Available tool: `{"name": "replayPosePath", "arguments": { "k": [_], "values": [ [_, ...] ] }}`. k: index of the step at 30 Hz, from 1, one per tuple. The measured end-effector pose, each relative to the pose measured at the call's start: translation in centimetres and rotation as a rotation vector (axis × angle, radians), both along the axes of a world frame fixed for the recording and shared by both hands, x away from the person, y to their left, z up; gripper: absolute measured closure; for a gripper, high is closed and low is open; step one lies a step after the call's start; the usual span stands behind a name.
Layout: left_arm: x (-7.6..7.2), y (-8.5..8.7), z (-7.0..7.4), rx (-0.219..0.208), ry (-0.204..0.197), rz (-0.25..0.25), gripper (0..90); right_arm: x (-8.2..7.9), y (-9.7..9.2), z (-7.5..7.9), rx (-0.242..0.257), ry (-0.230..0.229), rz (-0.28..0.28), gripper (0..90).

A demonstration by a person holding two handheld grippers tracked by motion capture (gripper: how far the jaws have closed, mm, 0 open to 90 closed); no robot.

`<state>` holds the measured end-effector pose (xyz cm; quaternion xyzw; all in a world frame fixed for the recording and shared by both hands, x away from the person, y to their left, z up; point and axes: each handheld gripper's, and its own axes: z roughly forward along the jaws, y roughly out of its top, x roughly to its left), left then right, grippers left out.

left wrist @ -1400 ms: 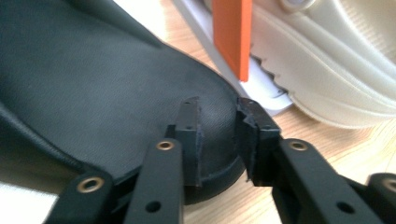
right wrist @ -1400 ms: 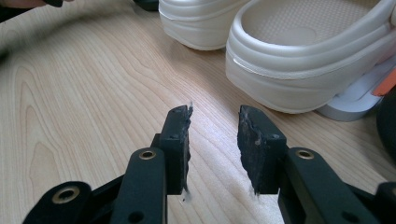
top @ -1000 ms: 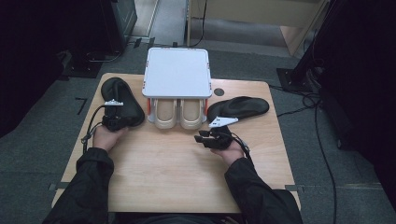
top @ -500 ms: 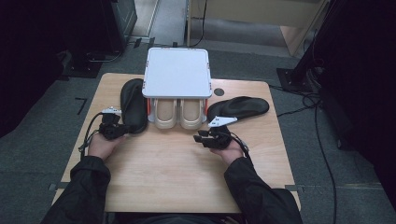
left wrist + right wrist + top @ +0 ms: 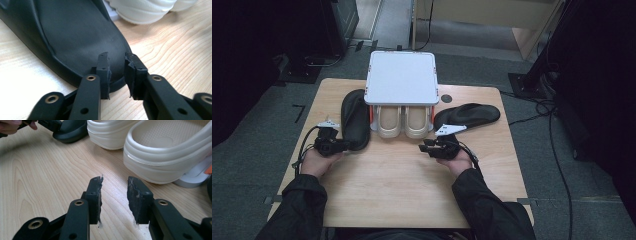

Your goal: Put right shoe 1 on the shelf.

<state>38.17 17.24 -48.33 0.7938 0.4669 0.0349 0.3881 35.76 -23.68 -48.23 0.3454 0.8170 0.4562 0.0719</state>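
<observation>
The left gripper point(image 5: 117, 75) has just opened, apparently freeing the left insole point(image 5: 355, 119), now laid beside the shoes point(image 5: 404, 120); the right gripper point(image 5: 114, 200) waits open, empty.

left gripper point(image 5: 343, 146) at black insole point(image 5: 355, 119), jaws just opening

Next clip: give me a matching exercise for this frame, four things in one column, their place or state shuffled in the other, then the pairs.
Things:
1. left insole
2. right insole
3. cream clogs
4. left gripper

Places or states:
A. side by side under the white rack
B. lying lengthwise, left of the rack
C. jaws just opened, near end of an insole in the gap
D. lying slantwise, right of the rack

Pairs: 1-B, 2-D, 3-A, 4-C
</observation>
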Motion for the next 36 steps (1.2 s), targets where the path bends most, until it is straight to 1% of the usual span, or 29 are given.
{"name": "replayPosePath", "arguments": {
  "k": [1,2,4,5,6,7,8,9,11,12,13,14,16,18,19,20,21,22,23,24,26,28,29,32,36],
  "values": [
    [0.1,0.2,0.2,-0.013,-0.007,0.011,72.2,0.0,0.0,0.0,0.001,0.0,0.0,64.7],
    [0.4,0.5,0.6,-0.014,-0.028,0.027,68.7,0.0,0.0,0.0,0.004,0.004,-0.001,64.7],
    [0.8,0.9,1.1,-0.014,-0.042,0.047,64.8,0.1,0.0,0.0,0.005,0.005,0.0,64.7],
    [0.8,0.9,1.1,-0.014,-0.042,0.047,63.1,0.1,0.0,0.0,0.005,0.005,0.0,64.7],
    [1.4,1.2,1.4,-0.022,-0.051,0.07,59.9,0.2,0.0,-0.1,0.008,0.012,-0.004,64.7],
    [1.4,1.2,1.4,-0.022,-0.051,0.07,58.8,0.2,0.0,-0.1,0.007,0.013,-0.004,64.7],
    [2.1,1.6,1.6,-0.013,-0.064,0.085,57.8,0.2,0.0,-0.1,0.006,0.014,-0.005,64.7],
    [2.1,1.6,1.6,-0.013,-0.064,0.085,56.6,0.2,0.0,-0.1,0.006,0.014,-0.005,64.7],
    [2.7,1.9,1.7,-0.018,-0.064,0.097,55.9,0.2,0.0,-0.1,0.007,0.016,-0.004,64.7],
    [3.4,2.1,1.7,-0.017,-0.067,0.106,55.2,0.1,0.0,-0.1,0.003,0.017,-0.003,64.7],
    [3.9,2.2,1.7,-0.013,-0.066,0.112,54.5,0.1,0.0,-0.1,0.001,0.017,-0.002,64.7],
    [3.9,2.2,1.7,-0.013,-0.066,0.112,54.4,0.1,0.0,-0.1,0.001,0.019,-0.004,64.7],
    [5.2,2.4,1.8,-0.015,-0.068,0.125,53.5,0.0,-0.1,-0.1,0.002,0.023,-0.007,64.7],
    [6.0,2.5,1.7,-0.013,-0.07,0.137,52.5,-0.1,-0.2,-0.1,0.004,0.017,-0.007,64.7],
    [6.3,2.6,1.7,-0.014,-0.068,0.139,52.1,-0.1,-0.3,-0.1,0.004,0.024,-0.012,64.7],
    [6.7,2.7,1.7,-0.019,-0.068,0.147,51.5,-0.1,-0.4,-0.1,0.001,0.026,-0.012,64.7],
    [6.7,2.7,1.7,-0.019,-0.068,0.147,51.1,-0.1,-0.4,-0.1,0.001,0.026,-0.012,64.7],
    [7.4,2.8,1.5,-0.018,-0.066,0.155,51.0,-0.2,-0.6,0.0,0.002,0.031,-0.02,64.7],
    [7.4,2.8,1.5,-0.018,-0.066,0.155,50.5,-0.3,-0.6,0.0,0.002,0.031,-0.022,64.7],
    [8.0,2.8,1.3,-0.012,-0.048,0.153,49.8,-0.3,-0.7,0.0,0.002,0.03,-0.023,64.6],
    [8.5,2.7,1.0,-0.01,-0.043,0.155,49.2,-0.4,-0.9,0.0,0.007,0.029,-0.029,64.7],
    [8.9,2.6,0.6,-0.008,-0.034,0.154,49.2,-0.5,-1.2,0.0,0.009,0.016,-0.038,64.7],
    [8.9,2.6,0.6,-0.008,-0.034,0.154,49.1,-0.6,-1.2,0.0,0.009,0.019,-0.042,64.7],
    [9.5,2.2,0.1,0.001,-0.023,0.148,49.5,-0.7,-1.3,0.0,0.008,0.017,-0.045,64.7],
    [9.8,1.9,-0.3,0.007,-0.021,0.14,51.8,-0.8,-1.3,-0.1,0.006,0.021,-0.046,64.7]
  ]
}}
